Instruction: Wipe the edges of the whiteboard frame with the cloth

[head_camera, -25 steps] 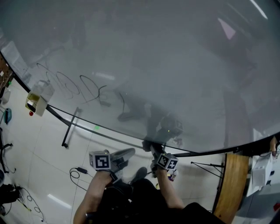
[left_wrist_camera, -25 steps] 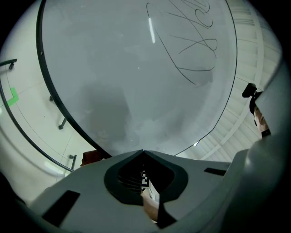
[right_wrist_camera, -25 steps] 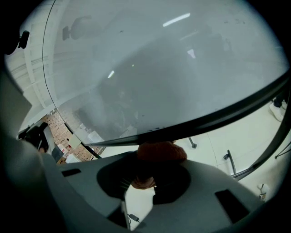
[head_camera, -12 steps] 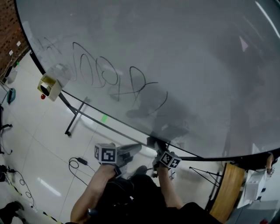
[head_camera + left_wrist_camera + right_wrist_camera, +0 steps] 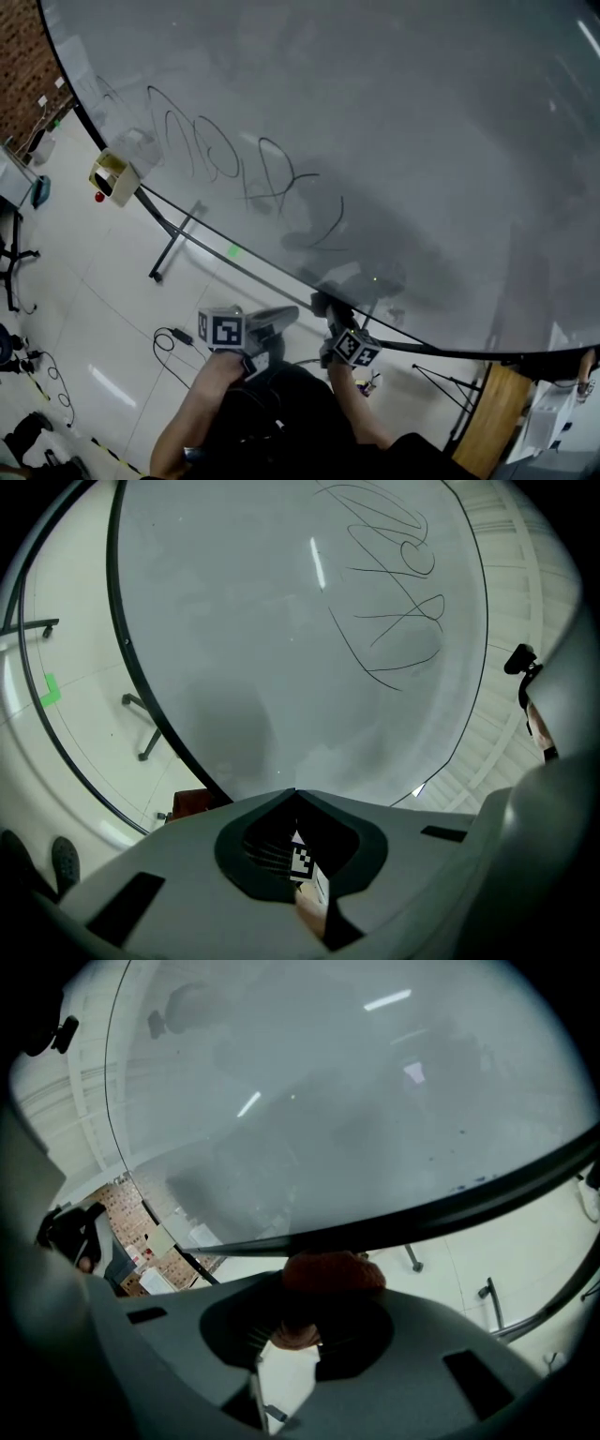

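Observation:
The whiteboard point(image 5: 375, 141) fills most of the head view, with black scribbles point(image 5: 234, 159) on its left part. Its black frame point(image 5: 450, 351) runs along the bottom. My right gripper point(image 5: 324, 306) is up against that lower frame edge and is shut on a reddish-brown cloth point(image 5: 333, 1272). In the right gripper view the cloth wad sits just under the black frame point(image 5: 450, 1206). My left gripper point(image 5: 286, 316) hangs beside it to the left, below the board, shut with nothing in it point(image 5: 295, 794). The left gripper view looks up the board along its frame point(image 5: 150, 714).
A small yellow-and-white box point(image 5: 112, 173) hangs on the board's left edge. A black stand leg point(image 5: 173, 246) and a strip of green tape point(image 5: 232, 251) are on the pale floor, with a cable point(image 5: 173, 337) near my left arm. A wooden tabletop point(image 5: 487, 412) stands at right.
The head view has swung, so the scribbles and the box now sit higher and further right. Both grippers stay at the board's lower frame edge, the right one a little further left.

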`<state>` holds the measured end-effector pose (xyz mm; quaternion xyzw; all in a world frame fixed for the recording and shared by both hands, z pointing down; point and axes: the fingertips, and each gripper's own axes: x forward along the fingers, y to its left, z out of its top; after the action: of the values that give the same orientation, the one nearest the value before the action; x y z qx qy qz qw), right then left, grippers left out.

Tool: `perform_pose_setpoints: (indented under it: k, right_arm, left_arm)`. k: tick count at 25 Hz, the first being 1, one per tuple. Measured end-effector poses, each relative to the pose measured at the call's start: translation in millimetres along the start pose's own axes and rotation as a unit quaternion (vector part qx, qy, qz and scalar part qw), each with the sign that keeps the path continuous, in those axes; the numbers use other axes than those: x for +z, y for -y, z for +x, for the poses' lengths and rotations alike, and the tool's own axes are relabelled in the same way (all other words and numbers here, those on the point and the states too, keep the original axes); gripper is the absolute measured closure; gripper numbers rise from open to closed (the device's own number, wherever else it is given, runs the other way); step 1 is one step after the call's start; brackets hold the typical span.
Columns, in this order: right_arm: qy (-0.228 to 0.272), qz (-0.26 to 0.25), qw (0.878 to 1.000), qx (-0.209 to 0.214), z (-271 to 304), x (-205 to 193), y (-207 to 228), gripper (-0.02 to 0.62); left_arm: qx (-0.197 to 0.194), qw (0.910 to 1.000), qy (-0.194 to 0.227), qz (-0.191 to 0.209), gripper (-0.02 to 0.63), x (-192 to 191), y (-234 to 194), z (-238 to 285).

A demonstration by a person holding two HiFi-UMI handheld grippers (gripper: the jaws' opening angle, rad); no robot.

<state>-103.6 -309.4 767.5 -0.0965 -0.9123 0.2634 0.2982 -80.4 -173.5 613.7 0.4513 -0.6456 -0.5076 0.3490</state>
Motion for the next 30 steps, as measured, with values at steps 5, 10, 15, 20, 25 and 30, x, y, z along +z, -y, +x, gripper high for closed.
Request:
perform_pose_setpoints:
  k: [5,10,15,20,25,30]
  right_arm:
    - [-0.015,-0.007,0.999,0.037,0,2,-7,0.5]
    - [-0.022,-0.014,0.997,0.069,5,2,-16,0.5]
    - [-0.037,-0.014,0.995,0.087,17,-5,-24,0.5]
    - [-0.034,-0.012,0.996,0.08,25,-8,-32,0.5]
    - [-0.032,-0.011,0.998,0.061,37,-11,-42,0.5]
    - [-0.022,-0.004,0.999,0.027,54,-13,-60,0.5]
  left_arm:
    - [0.021,0.9992,0.019,0.027,0.609,4,12,12]
    - [0.032,0.9989,0.032,0.014,0.609,-10,6,15]
    - [0.038,0.9973,0.042,0.046,0.609,6,19,7]
    - [0.037,0.9973,0.045,0.045,0.611,13,12,-10]
    - [0.022,0.998,0.057,0.018,0.609,25,-2,-35]
    - [0.007,0.9985,0.052,0.017,0.61,50,-7,-67]
